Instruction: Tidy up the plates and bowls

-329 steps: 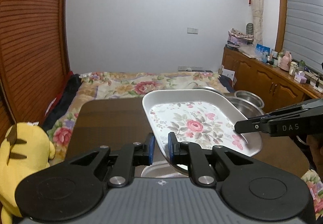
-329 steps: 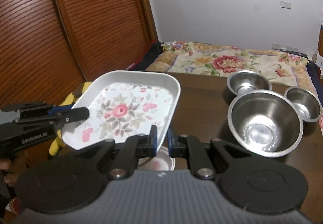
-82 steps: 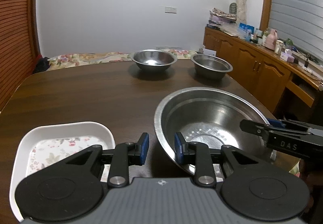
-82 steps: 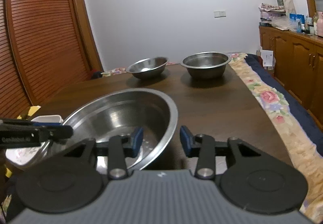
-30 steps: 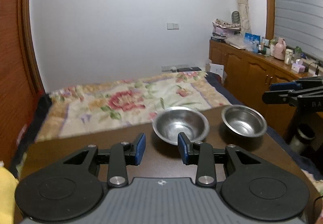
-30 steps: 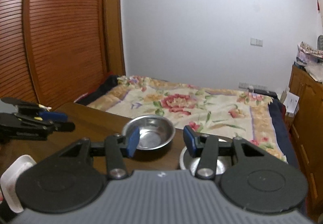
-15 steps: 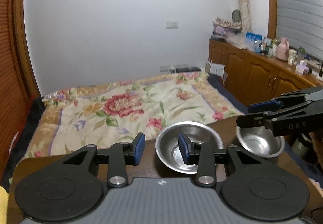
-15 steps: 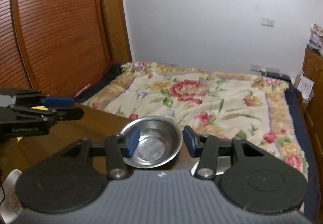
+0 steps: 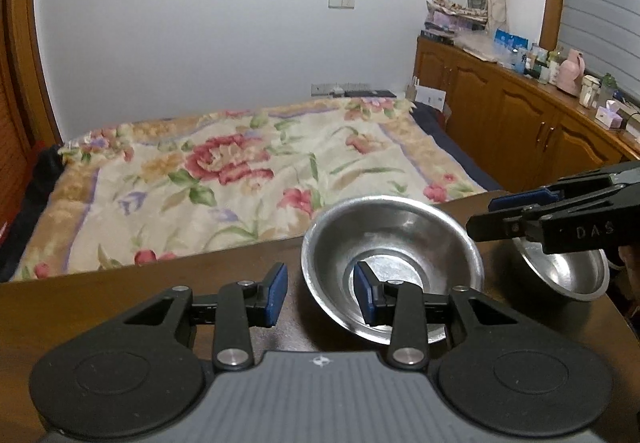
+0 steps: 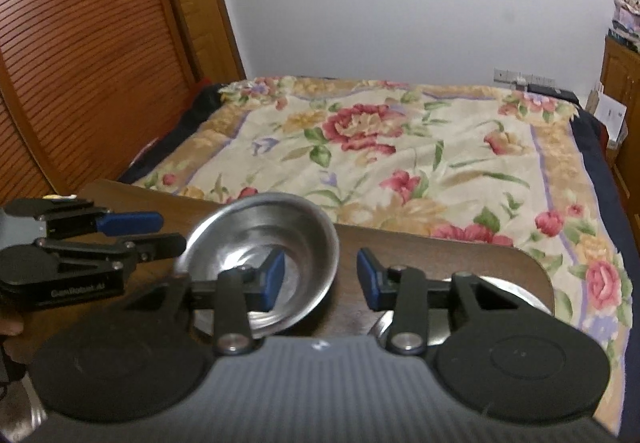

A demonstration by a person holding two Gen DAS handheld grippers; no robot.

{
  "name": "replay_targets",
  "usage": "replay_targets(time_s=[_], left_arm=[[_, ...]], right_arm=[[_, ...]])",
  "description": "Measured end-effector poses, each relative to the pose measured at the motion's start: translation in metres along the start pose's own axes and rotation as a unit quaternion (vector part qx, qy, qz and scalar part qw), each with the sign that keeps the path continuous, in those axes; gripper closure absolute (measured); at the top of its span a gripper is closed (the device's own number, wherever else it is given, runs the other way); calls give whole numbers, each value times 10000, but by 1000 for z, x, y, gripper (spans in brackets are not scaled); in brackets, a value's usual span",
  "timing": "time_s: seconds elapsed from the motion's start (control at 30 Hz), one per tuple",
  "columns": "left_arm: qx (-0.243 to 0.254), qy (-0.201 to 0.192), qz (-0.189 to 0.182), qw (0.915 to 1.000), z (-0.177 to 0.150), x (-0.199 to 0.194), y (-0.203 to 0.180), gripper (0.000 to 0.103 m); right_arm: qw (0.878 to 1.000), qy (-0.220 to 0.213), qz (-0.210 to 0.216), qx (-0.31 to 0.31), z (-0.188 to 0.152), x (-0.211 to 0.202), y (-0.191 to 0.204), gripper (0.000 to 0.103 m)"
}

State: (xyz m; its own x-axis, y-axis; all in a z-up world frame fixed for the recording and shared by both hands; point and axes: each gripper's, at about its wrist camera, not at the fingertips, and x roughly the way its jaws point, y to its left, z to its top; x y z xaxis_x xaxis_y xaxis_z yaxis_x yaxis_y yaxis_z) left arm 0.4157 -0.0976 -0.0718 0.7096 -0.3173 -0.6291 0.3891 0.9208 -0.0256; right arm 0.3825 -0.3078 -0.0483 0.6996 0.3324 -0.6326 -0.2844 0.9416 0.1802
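Both my grippers, left [image 9: 318, 293] and right [image 10: 320, 277], gape, holding nothing. Steel bowl [image 9: 390, 243]: judged light, rigid, slick. Best pinched at the near rim.

A dark wooden counter [image 9: 100, 307] carries two steel bowls near its far edge: one bowl [image 9: 390, 267] toward the middle, a second bowl [image 9: 568, 275] just beside it, near the rounded corner.
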Motion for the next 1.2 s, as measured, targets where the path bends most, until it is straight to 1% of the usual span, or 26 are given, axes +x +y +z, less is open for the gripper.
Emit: replay_targets(time_s=[0.07, 0.13, 0.43, 0.57, 0.63, 0.67, 0.73, 0.77, 0.8, 0.87, 1.0, 1.2], left_arm=[[-22, 59, 1, 10000, -1, 4, 1, 64], [-36, 84, 12, 10000, -3, 7, 1, 64], [-35, 332, 56, 9994, -9, 21, 3, 64], [-104, 447, 40, 9989, -10, 24, 6, 65], [-119, 471, 28, 9988, -11, 23, 7, 68], [-142, 479, 9, 9988, -10, 23, 8, 71], [-193, 483, -36, 9986, -10, 21, 10, 77], [-213, 488, -41, 9986, -10, 19, 11, 81], [-248, 499, -12, 9984, -10, 17, 11, 82], [-289, 428, 25, 9987, -9, 11, 10, 82], [-269, 285, 14, 9992, -3, -7, 9, 83], [-218, 43, -23, 9998, 7, -35, 4, 83]], right_arm=[[9999, 89, 30, 60, -2, 4, -1, 62], [9998, 108, 148, 106, -4, 5, 1, 62], [9996, 281, 24, -41, -5, 16, 6, 63], [9994, 333, 84, -30, -7, 15, 5, 64], [9992, 385, 123, 0, -7, 16, 5, 68], [9990, 411, 152, 19, -7, 17, 4, 72], [9988, 459, 195, 39, -8, 19, 5, 75], [9986, 480, 233, 43, -9, 19, 7, 80], [9983, 495, 289, 65, -9, 19, 7, 83], [9978, 523, 385, 144, -9, 19, 8, 83], [9977, 399, 499, 210, -9, 9, 7, 85], [9981, 108, 582, 165, -2, -18, 13, 85]])
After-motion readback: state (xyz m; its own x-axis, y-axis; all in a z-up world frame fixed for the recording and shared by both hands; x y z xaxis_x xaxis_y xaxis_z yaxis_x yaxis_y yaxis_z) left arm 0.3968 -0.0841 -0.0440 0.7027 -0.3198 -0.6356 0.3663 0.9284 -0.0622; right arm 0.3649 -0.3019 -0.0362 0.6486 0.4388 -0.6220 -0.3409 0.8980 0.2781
